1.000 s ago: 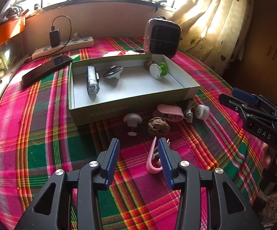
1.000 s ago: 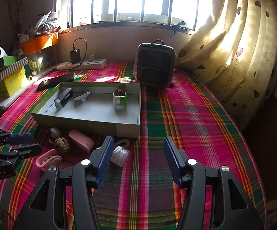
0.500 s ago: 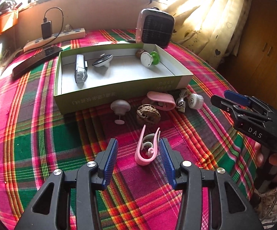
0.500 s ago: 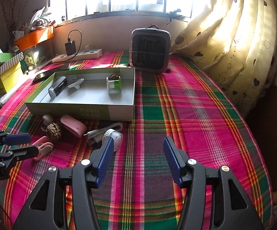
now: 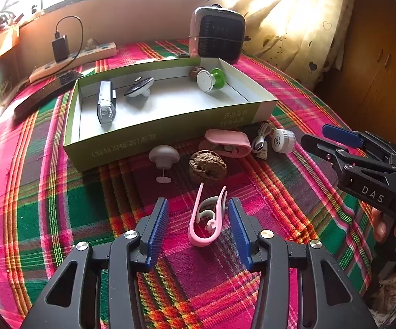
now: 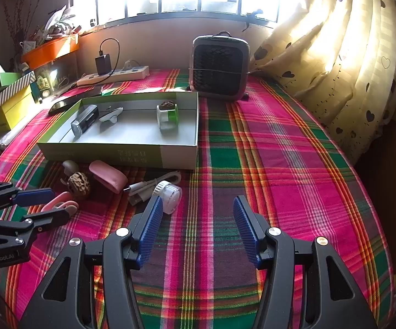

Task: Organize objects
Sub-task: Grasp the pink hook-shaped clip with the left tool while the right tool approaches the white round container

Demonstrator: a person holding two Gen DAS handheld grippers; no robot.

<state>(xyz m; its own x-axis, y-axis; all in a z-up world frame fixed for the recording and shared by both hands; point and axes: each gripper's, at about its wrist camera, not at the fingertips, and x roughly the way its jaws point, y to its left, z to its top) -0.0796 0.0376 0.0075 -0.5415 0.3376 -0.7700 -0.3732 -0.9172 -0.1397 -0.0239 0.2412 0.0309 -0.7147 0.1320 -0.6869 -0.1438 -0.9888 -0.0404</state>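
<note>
**Pink clip between my left jaws, not yet gripped**

Some things I can only half read. The walnut in the box (image 5: 170, 126) sits tucked behind the green-and-white knob (image 5: 211, 80), so only its top shows. In my right camera the grey mushroom-shaped knob (image 6: 70, 166) is partly hidden by the loose walnut (image 6: 79, 186), and the pink clip (image 6: 60, 204) is cut across by my left gripper (image 6: 41, 205). A fingertip shows under my right gripper (image 5: 332, 141) in the left view; the rest of that hand is out of frame.

The green box holds four things: a silver bike light (image 5: 106, 105), a black-and-white disc piece (image 5: 139, 87), the green-and-white knob and that walnut. In front of it on the plaid cloth (image 5: 33, 205) lie the grey knob, the loose walnut, a pink case (image 5: 229, 142), a white USB cable (image 5: 262, 141) and a white round cap (image 5: 283, 140).

My left gripper (image 5: 198, 219) stands apart with the pink clip (image 5: 207, 219) between its pads, close to the right one, nothing pressing. A second ago the clip lay against that right pad with the jaws narrower. My right gripper (image 6: 195, 224) is apart over bare cloth, as before.
</note>
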